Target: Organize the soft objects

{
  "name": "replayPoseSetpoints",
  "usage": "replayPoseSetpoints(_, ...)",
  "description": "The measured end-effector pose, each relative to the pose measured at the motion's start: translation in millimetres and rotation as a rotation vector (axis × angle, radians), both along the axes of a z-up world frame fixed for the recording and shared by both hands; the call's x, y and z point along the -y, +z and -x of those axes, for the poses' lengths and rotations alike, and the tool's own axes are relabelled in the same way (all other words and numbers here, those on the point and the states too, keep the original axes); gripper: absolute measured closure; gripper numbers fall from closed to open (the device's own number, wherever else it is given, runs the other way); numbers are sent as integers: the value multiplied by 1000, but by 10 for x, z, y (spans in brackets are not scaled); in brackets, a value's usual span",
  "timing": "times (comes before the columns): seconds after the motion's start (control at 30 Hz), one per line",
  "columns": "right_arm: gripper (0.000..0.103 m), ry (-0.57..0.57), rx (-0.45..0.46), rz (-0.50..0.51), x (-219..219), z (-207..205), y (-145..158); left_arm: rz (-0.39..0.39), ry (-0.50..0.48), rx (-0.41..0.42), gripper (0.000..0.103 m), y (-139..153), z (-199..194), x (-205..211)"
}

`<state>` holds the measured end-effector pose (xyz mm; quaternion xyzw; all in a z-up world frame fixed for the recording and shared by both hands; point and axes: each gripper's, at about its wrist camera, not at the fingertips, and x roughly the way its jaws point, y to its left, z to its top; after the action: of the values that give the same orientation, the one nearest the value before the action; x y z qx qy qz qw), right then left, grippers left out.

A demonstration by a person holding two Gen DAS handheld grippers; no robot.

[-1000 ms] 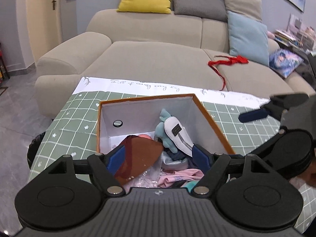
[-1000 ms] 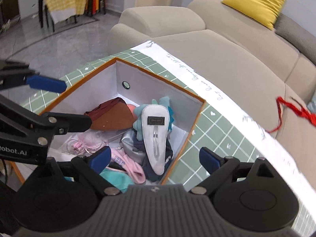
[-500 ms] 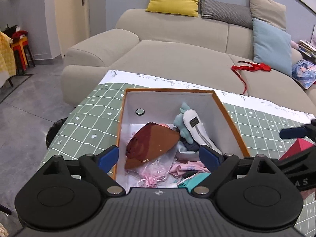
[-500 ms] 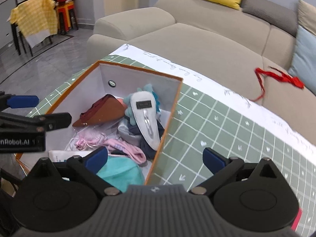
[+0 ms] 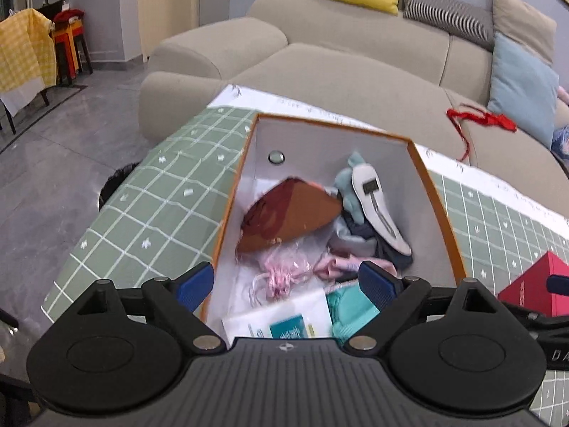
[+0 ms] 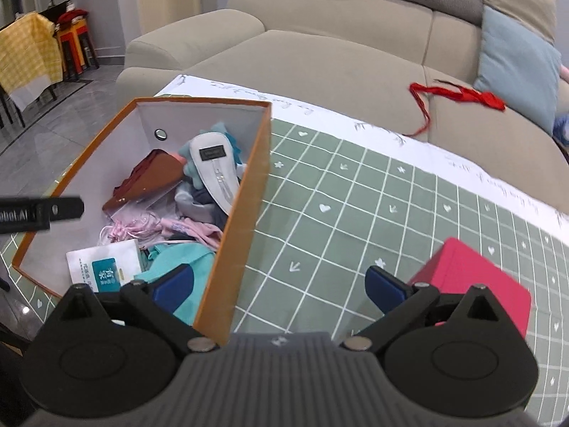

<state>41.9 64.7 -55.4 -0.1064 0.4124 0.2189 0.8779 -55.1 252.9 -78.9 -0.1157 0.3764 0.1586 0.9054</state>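
The left gripper (image 5: 286,284) has its blue-padded fingers (image 5: 195,285) spread wide with nothing between them, held over the near end of the orange box (image 5: 441,210). Straight ahead of its fingertips, inside the white-lined box, lies the pile of soft things: a pink drawstring pouch (image 5: 281,277) closest, a teal cloth (image 5: 350,311) by the right finger, a white packet (image 5: 281,320) just under the tips, then a brown pouch (image 5: 295,213) farther out, with a white slipper (image 5: 377,206) leaning over a light-blue plush (image 5: 350,185) toward the far right wall. The right gripper (image 6: 279,288) is also spread and empty; its left finger (image 6: 174,288) sits over the box's near corner above the teal cloth (image 6: 177,263), while its right finger (image 6: 386,288) is over the green checked tablecloth (image 6: 338,206). Just beyond that right finger rests a red box (image 6: 473,277). Past the table stands a beige sofa (image 6: 320,57) with a red ribbon (image 6: 458,94) and a light-blue cushion (image 6: 515,67) on it.
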Motion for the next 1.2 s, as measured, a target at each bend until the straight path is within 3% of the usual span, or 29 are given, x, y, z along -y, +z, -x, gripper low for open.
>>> replayPoseSetpoints(0.47,3,-29,-18,-27,-13,33,9,-144,-44,-45,0,-44,-58,253)
replayPoseSetpoints(1.2,3,-23,-51,-25,-73,85,-82,-121,-105,-46,0,-71,-51,336)
